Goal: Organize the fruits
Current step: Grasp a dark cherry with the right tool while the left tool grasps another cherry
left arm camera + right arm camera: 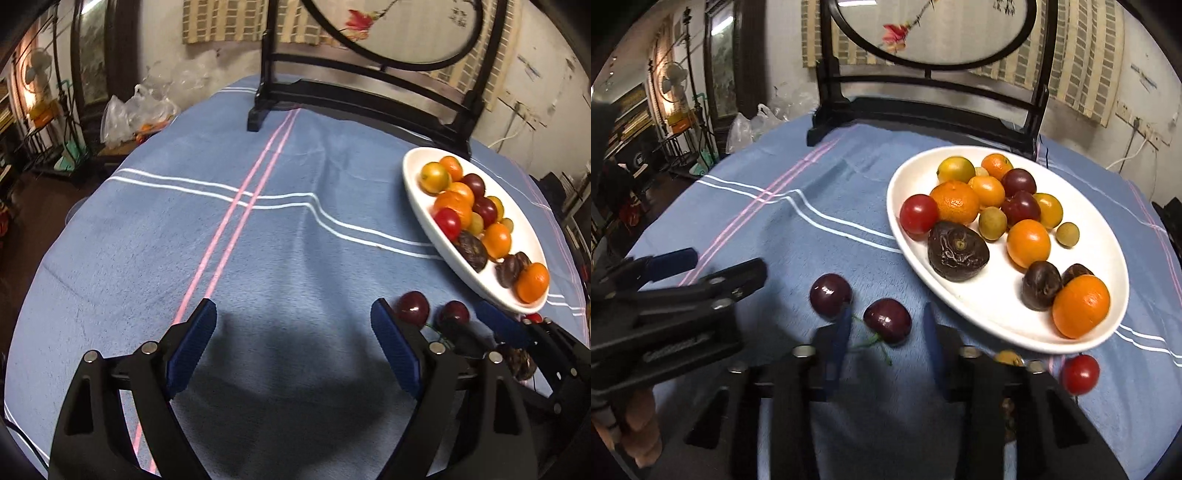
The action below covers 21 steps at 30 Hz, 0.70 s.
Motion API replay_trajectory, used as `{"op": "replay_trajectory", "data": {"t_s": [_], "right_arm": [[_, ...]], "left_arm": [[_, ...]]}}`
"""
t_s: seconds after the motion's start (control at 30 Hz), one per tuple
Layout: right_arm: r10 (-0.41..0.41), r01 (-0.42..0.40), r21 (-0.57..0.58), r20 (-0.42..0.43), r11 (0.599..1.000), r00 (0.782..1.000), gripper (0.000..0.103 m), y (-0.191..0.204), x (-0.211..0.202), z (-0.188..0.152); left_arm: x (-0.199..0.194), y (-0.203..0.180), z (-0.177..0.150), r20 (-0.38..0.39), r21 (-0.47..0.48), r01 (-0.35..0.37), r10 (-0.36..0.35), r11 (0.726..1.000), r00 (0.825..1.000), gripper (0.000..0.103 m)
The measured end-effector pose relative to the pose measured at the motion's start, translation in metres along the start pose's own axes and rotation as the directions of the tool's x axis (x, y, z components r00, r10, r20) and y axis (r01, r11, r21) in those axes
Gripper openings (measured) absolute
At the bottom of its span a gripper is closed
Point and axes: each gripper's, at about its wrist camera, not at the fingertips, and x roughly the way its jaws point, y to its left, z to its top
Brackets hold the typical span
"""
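A white oval plate (912,243) holds several oranges, plums, longans, dark passion fruits and a cherry tomato; it also shows in the left wrist view (417,206). Two dark cherries (831,295) (887,320) lie on the blue cloth in front of it. My right gripper (886,332) is open, its fingers on either side of the nearer cherry. A cherry tomato (1080,373) and a longan (1007,358) lie to its right. My left gripper (293,343) is open and empty over bare cloth, left of the cherries (413,307).
A black wooden screen stand (923,110) stands at the table's far edge. Plastic bags (125,118) lie off the table's far left. The left gripper's body (665,295) sits close to the left of the right gripper.
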Motion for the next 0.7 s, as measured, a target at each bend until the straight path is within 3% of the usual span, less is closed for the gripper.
{"op": "replay_trajectory", "data": {"t_s": [0.2, 0.57, 0.7], "right_arm": [[0.026, -0.026, 0.026, -0.002, 0.999, 1.0, 0.027, -0.007, 0.0, -0.003], [0.085, -0.096, 0.073, 0.14, 0.993, 0.987, 0.028, -0.051, -0.08, -0.042], [0.089, -0.104, 0.1, 0.152, 0.99, 0.984, 0.028, -0.069, -0.085, -0.051]], "left_arm": [[0.001, -0.003, -0.002, 0.002, 0.01, 0.02, -0.02, 1.0, 1.0, 0.083], [-0.007, -0.036, -0.013, 0.055, 0.118, 0.114, -0.121, 0.986, 0.991, 0.083], [0.004, -0.047, -0.015, 0.001, 0.13, 0.165, -0.167, 0.978, 0.986, 0.083]]}}
